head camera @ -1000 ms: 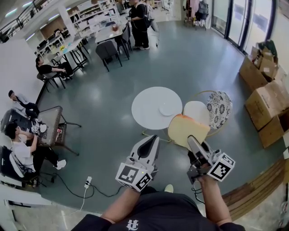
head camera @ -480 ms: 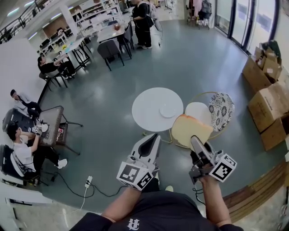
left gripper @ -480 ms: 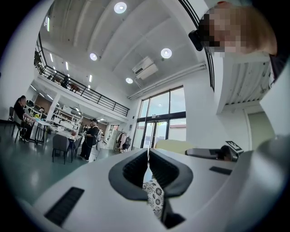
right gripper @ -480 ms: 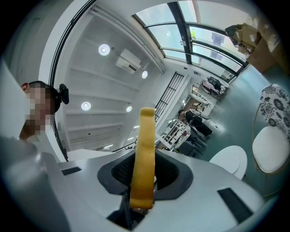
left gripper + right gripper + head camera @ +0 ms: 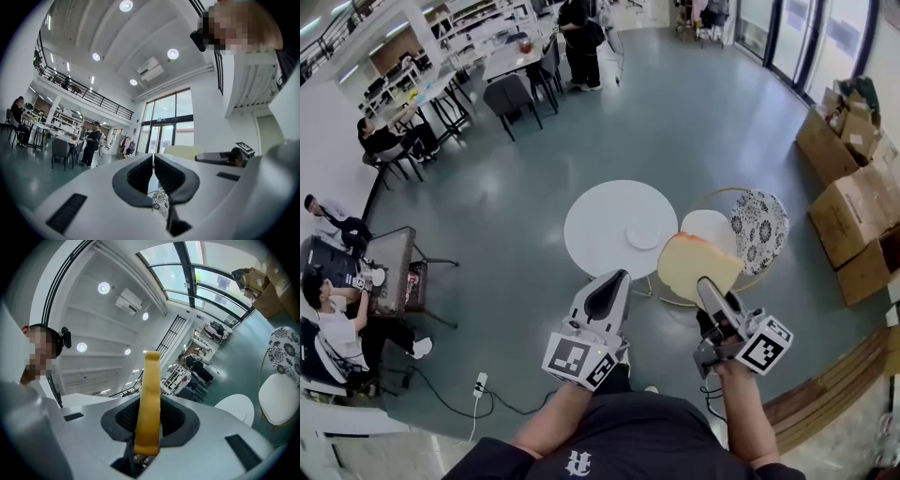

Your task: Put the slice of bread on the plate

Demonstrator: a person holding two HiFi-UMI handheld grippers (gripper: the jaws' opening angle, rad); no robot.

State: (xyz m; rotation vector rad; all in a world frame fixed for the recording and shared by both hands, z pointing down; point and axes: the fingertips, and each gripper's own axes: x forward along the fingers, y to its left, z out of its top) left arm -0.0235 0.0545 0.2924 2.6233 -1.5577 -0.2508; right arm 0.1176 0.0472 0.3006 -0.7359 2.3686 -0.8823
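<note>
Slice of bread is gripped by its lower edge in the right tool and held in the air, off the right edge of the round white surface. Against a second ago, both tools are found carried forward. The slice is now seen closer to the small white plate, which is set near the surface's right edge. Left tool: jaws closed together, nothing held. The approach is judged under way; lowering and release are not yet begun.
</note>
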